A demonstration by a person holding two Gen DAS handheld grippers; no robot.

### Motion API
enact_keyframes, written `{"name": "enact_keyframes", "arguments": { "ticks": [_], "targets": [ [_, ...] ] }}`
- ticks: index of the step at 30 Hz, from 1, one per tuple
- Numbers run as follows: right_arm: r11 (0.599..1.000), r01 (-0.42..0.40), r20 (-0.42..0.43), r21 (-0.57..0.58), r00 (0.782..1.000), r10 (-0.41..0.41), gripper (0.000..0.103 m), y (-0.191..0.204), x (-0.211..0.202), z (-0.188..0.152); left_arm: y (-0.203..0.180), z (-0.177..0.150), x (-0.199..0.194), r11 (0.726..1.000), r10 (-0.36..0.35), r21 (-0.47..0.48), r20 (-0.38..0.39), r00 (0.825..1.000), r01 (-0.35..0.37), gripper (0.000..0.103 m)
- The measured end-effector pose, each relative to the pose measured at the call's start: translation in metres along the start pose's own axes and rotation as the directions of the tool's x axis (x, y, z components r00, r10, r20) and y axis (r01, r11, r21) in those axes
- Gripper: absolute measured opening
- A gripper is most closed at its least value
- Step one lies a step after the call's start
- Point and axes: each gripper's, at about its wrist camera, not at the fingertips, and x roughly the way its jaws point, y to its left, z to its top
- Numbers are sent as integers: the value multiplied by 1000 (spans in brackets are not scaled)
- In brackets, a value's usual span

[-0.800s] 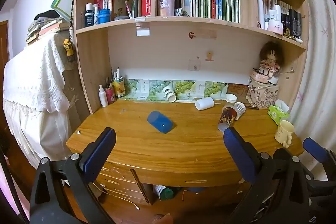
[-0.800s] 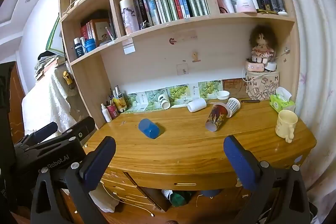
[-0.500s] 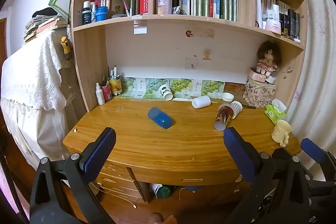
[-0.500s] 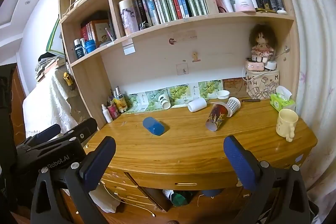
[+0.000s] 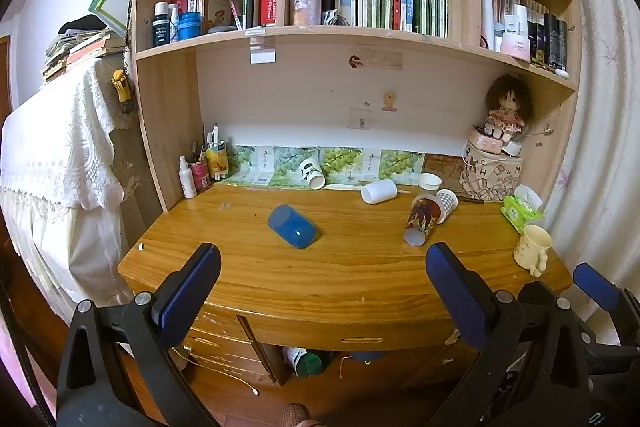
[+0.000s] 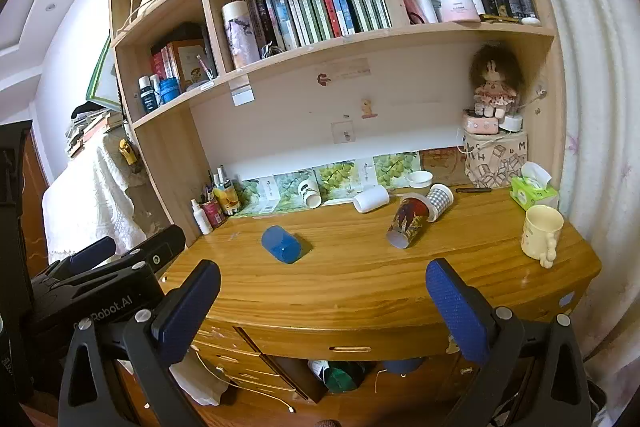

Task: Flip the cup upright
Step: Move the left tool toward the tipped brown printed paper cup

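A blue cup [image 5: 292, 226] lies on its side on the wooden desk [image 5: 352, 279]; it also shows in the right wrist view [image 6: 281, 244]. Other tipped cups lie behind: a picture-printed cup [image 5: 420, 220], a checked cup [image 5: 446, 200], a white cup [image 5: 378, 191] and a white cup with a dark label [image 5: 312, 173]. My left gripper [image 5: 320, 285] is open and empty, short of the desk's front edge. My right gripper [image 6: 322, 297] is open and empty, also short of the desk. The left gripper's body shows at the left of the right wrist view [image 6: 100, 279].
A cream mug [image 6: 541, 236] stands upright at the desk's right end, a green tissue pack [image 6: 534, 191] behind it. Bottles and pens [image 5: 202, 171] stand at the back left. A doll on a printed box [image 5: 494, 163] fills the back right. Shelves of books hang above.
Both views have shifted slightly: the desk and cups sit a little lower and nearer in frame. The blue cup has not moved on the desk. Both grippers stay open.
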Motion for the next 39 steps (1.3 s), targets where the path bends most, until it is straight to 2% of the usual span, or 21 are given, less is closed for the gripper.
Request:
{"name": "enact_keyframes", "arguments": {
  "ticks": [11,22,30,39],
  "targets": [
    [1000,22,-15,18,1000,-21,103,-8,-2,6,-5,3,5,1000,-23,15,-26,999,24,102],
    [997,70,-61,46,996,-67,103,-23,13,6,-19,5,31,998,-51,44,-87,995,55,103],
    [992,100,-121,72,988,-91,103,-44,42,12,-34,11,69,995,-71,59,-170,983,82,103],
    [985,130,-202,115,974,-105,103,-71,88,21,-52,19,122,991,-82,78,-275,958,107,102]
  ]
}}
